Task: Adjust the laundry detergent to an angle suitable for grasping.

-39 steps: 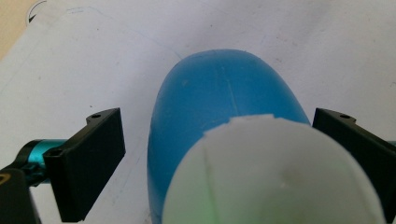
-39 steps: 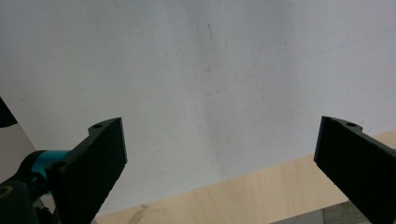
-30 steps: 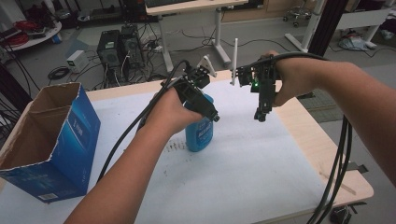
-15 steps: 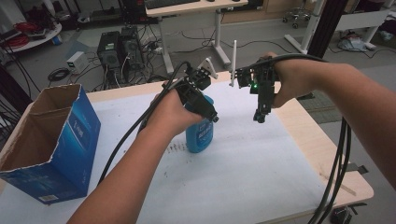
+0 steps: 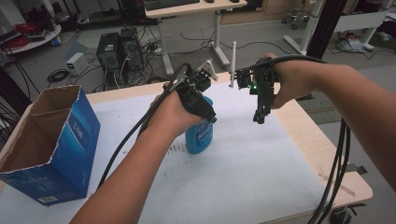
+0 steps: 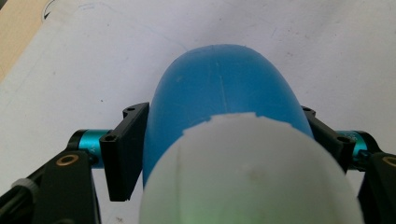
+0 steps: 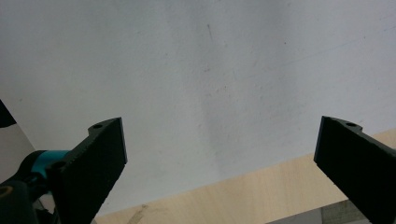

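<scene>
A: Nearest the camera, two forearms up from the bottom edge. Left gripper [image 5: 208, 117] down over the blue bottle [image 5: 198, 139], jaws just drawn in around it, spread a second ago.

B: And from the left gripper view, pads [image 6: 125, 156] snug against both flanks of the bottle [image 6: 224, 98], white cap [image 6: 250, 175] right under the lens. Pinched, by the look of it. Meant, most likely, the grab was made and a lift could follow.

A: Stood upright on the white mat [image 5: 243, 177], near the middle of the table [image 5: 343, 179], a little toward its far edge. Long axis vertical, cap end up toward the hand, base flat on the mat. No lean seen.

B: Further right, right gripper [image 5: 259, 119] hung in the air, pointed down, well apart from the bottle. Jaws spread wide in the right gripper view [image 7: 219, 154], nothing between them, just mat and wooden edge beneath.

A: Off left, open cardboard box [image 5: 51, 140], untouched. Beyond the table, computer towers [image 5: 114, 53] on the floor.
</scene>
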### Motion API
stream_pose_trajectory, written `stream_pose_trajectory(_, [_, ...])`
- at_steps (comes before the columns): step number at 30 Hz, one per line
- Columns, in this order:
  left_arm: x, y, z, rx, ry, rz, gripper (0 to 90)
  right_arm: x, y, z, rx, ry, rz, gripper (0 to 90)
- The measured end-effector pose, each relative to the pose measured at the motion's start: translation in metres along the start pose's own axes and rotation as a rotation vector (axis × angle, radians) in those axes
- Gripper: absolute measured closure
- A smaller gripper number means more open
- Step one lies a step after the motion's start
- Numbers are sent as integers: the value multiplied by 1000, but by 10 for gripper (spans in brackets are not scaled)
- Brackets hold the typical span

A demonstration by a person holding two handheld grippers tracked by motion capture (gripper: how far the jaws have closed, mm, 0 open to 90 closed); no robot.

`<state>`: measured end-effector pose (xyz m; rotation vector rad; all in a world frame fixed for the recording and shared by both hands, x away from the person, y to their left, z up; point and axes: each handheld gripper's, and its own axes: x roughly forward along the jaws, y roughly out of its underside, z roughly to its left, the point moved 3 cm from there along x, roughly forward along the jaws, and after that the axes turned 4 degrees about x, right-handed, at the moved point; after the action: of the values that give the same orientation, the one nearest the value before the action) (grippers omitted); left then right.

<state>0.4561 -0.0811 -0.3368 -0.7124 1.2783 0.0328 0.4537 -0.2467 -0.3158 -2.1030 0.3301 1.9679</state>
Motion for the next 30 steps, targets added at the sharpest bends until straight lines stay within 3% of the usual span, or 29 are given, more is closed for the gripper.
stream_pose_trajectory(6, [0, 0, -2, -1, 8, -1, 319, 0, 0, 0, -3, 2, -1, 17])
stream_pose_trajectory(9, [0, 0, -1, 7, -11, 8, 363, 0, 0, 1, -1, 2, 0, 17])
stream_pose_trajectory(13, [0, 0, -2, -21, -9, -7, 381, 0, -1, 1, 4, 5, 0, 17])
stream_pose_trajectory(20, [-1, 1, -1, -20, -3, -12, 388, 0, 0, 3, 9, 4, 0, 17])
stream_pose_trajectory(30, [-15, 4, -5, 43, 17, 1, 388, 0, -1, 7, 8, 13, 5, 17])
